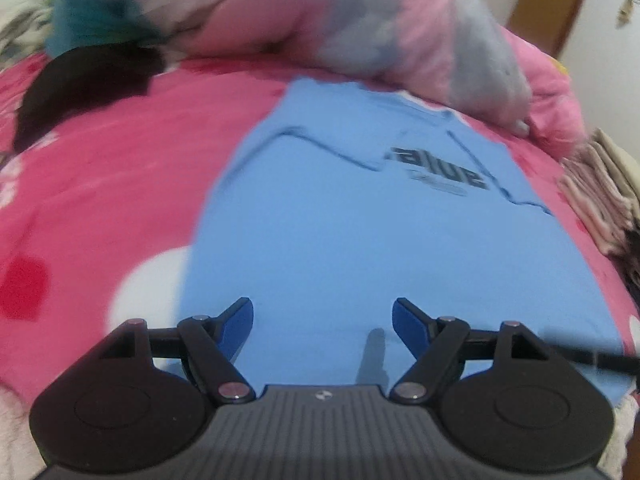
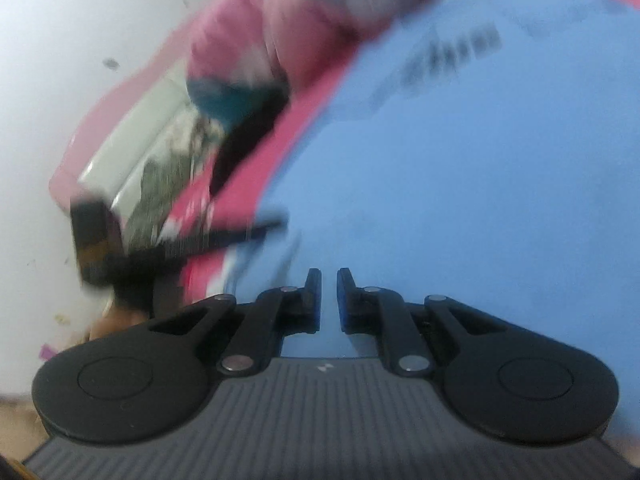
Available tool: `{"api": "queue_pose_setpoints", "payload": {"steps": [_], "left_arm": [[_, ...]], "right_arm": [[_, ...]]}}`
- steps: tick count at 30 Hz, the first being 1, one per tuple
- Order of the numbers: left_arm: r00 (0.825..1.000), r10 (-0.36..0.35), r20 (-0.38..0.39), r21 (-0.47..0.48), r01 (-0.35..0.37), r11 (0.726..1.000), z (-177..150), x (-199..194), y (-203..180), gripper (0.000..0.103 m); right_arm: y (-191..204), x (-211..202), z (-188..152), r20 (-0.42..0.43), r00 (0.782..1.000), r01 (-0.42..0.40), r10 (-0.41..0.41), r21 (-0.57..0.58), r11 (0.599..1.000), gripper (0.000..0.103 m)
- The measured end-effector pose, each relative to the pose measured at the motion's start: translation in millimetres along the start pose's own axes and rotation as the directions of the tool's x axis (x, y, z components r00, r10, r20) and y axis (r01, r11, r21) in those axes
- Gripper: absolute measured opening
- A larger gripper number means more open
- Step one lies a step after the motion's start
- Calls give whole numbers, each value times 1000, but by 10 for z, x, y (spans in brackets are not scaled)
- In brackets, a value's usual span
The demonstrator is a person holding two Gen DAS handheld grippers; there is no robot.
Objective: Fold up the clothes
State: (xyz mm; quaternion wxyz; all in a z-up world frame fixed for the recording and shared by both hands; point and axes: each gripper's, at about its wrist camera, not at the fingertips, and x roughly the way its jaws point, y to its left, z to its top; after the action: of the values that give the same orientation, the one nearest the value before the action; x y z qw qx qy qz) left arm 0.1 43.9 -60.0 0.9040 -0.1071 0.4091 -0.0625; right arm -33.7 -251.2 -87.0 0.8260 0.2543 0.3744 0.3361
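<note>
- Upper left of the left wrist view: a black crumpled garment (image 1: 80, 80) lies on the pink patterned bedspread (image 1: 120, 184)
- Centre: the light blue printed cotton T-shirt (image 1: 360, 208) lies spread flat, a pink and grey heap of clothes (image 1: 360, 28) behind it
- Bottom centre: the left gripper (image 1: 322, 322) has its fingers wide apart above the shirt's near edge, gripping nothing
- Right wrist view, blurred: the right gripper (image 2: 328, 300) over the blue fabric (image 2: 480, 184), fingers almost together with a narrow gap, nothing visibly between them
</note>
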Motion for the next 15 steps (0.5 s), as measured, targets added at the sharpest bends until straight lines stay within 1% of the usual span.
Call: {"api": "queue_pose_setpoints", "payload": {"steps": [2,5,6,7,8,10,12,13,14,15], "left_arm": [[1000,13,6,-21,-13,1000,-10,-42,102,78],[999,29,14,-49,-28,998,-31,-104,238,78],[999,33,17,-50,-32,998,-43,-119,267,78],[999,35,18,-49,-34,998,-52,-127,295,78],[999,31,18,-47,-30,998,-61,-124,312,78],[1000,18,16,-37,-17,999,-67,-103,334,79],[1000,12,17,-24,-12,1000,-66,-98,346,79],[1000,17,20,-23,-16,1000,-62,-113,353,79],[999,24,24,-25,-23,999,-57,-133,361,79],[999,31,29,-27,-30,999,-53,-154,370,80]], "right_arm": [[7,292,173,36,999,9,-8,-26,1000,9],[-22,712,136,-26,999,34,-35,-52,998,9],[-7,780,78,-41,999,24,-26,-63,998,8],[28,807,-3,-49,999,2,-5,-76,997,8],[73,780,-117,-69,997,-37,30,-97,995,8],[159,666,-368,-134,984,-132,115,-132,982,8],[180,648,-513,-220,966,-168,138,-124,978,9],[190,634,-543,-241,962,-166,131,-130,978,9],[192,599,-508,-221,968,-152,118,-144,978,9],[179,577,-417,-178,978,-139,112,-143,980,9]]}}
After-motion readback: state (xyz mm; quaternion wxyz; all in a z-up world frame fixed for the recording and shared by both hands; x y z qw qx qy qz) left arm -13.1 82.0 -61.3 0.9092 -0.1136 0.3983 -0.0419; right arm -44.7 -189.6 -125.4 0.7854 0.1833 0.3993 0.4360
